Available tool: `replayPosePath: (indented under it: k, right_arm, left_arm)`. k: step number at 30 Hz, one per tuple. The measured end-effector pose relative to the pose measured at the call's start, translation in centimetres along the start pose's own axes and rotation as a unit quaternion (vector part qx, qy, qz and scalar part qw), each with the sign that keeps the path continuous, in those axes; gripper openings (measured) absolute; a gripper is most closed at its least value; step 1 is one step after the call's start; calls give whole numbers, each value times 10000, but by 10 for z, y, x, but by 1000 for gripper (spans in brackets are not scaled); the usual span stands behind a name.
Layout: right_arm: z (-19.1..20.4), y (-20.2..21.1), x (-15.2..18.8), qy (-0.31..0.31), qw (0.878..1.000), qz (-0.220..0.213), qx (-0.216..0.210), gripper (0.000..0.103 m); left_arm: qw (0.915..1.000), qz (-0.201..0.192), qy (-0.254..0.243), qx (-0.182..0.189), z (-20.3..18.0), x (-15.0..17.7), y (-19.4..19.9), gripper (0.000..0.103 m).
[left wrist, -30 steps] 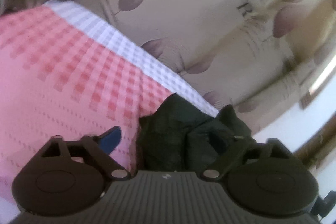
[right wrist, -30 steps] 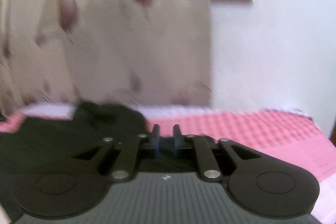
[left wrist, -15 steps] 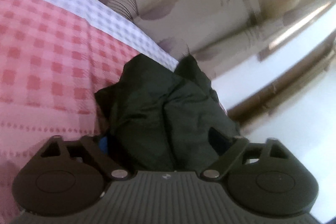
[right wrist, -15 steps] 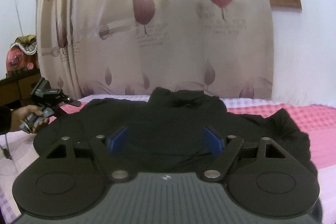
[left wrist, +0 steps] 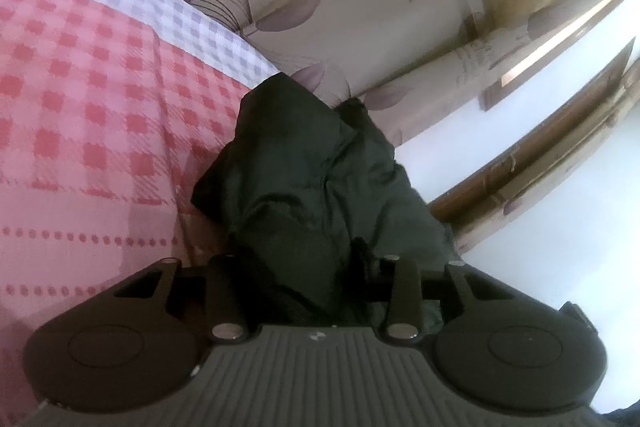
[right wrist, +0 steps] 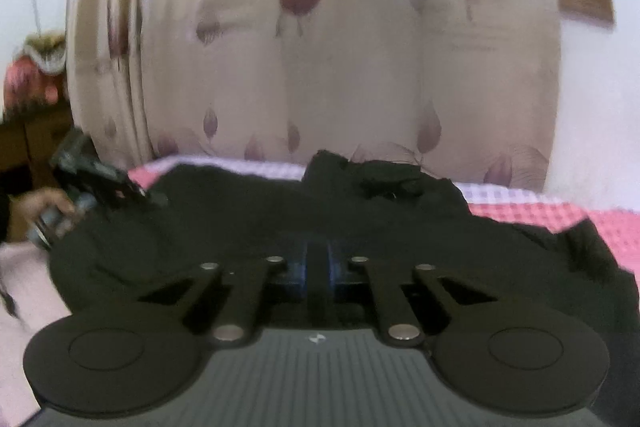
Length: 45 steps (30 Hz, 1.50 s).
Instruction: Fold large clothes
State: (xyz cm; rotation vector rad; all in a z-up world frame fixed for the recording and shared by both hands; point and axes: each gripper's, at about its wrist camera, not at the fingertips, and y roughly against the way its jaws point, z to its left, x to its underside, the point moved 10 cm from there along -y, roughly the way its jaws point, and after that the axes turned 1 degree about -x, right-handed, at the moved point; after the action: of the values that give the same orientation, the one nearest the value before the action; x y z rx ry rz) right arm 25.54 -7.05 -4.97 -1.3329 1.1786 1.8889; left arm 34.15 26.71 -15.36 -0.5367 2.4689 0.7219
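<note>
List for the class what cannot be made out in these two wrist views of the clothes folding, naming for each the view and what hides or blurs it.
- Left wrist view: the left gripper's fingertips, buried in the dark garment.
- Left wrist view: the garment's full shape, cut off by the gripper body.
- Right wrist view: what kind of clothing it is; motion blur and dark fabric hide detail.
- Right wrist view: the right gripper has its pads close on a fold; the depth of its grip is unclear.

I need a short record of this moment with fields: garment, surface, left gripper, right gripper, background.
garment: black garment, spread and wrinkled on the bed
surface: pink checked bedsheet
left gripper: left gripper, fabric bunched between its fingers, which are hidden
right gripper: right gripper, shut on a fold of the garment
background: beige curtain with leaf print
</note>
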Motion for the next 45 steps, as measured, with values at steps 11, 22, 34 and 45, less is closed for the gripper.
replayPosePath:
  k: [11,22,34,45]
  right_arm:
    - [11,-57,1,689,9963,353,360,8]
    - [11,-97,38,762,9907,1027,467,6]
    - [-12,-96,36,-533,9930,1047,-118,6]
    - [-34,-90,39,-2005,9708,992,-862,6]
  left_arm:
    - [9988,179,174,431,-5,9,7,68]
    - [9989,-53,333,317,-26,23,1,43]
    - [9990,-358,270,42,-158,4,11,36]
    - [9959,14,858,270,-304,20,-90,35]
